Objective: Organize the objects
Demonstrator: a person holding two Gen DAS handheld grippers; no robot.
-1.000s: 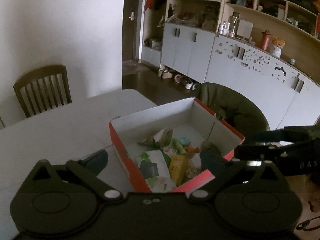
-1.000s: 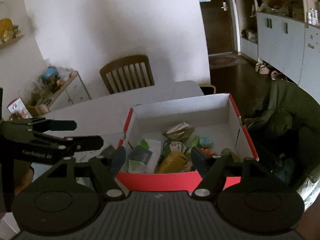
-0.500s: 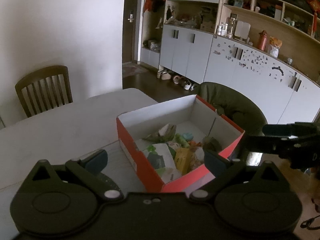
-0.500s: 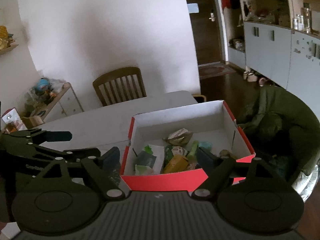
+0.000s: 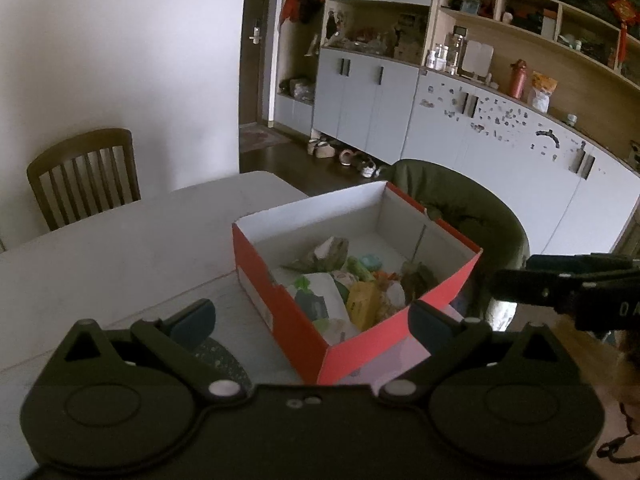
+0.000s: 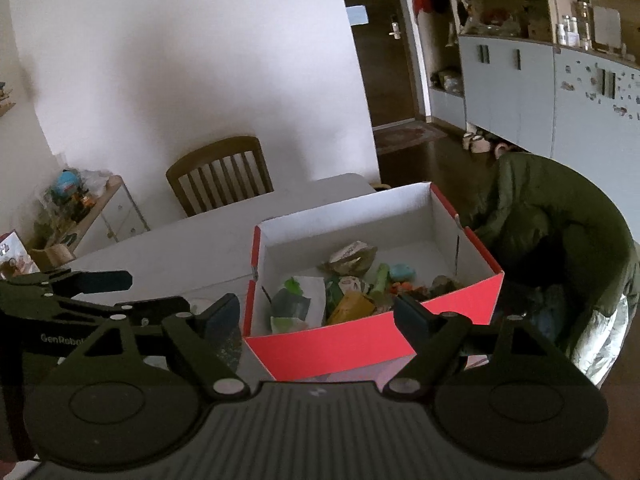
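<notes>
Both grippers hover short of the red box, nothing in hand

Left of the red box (image 6: 372, 344), the left gripper (image 5: 312, 320) gapes wide and empty; inside the box lies a jumble of small packets (image 6: 348, 292) (yellow, green, white); right of it, the right gripper (image 6: 316, 314) is spread just as wide, holding nothing. Risk, I'd judge: the box overhangs the table (image 5: 120, 248) edge, so a nudge could tip it.
</notes>
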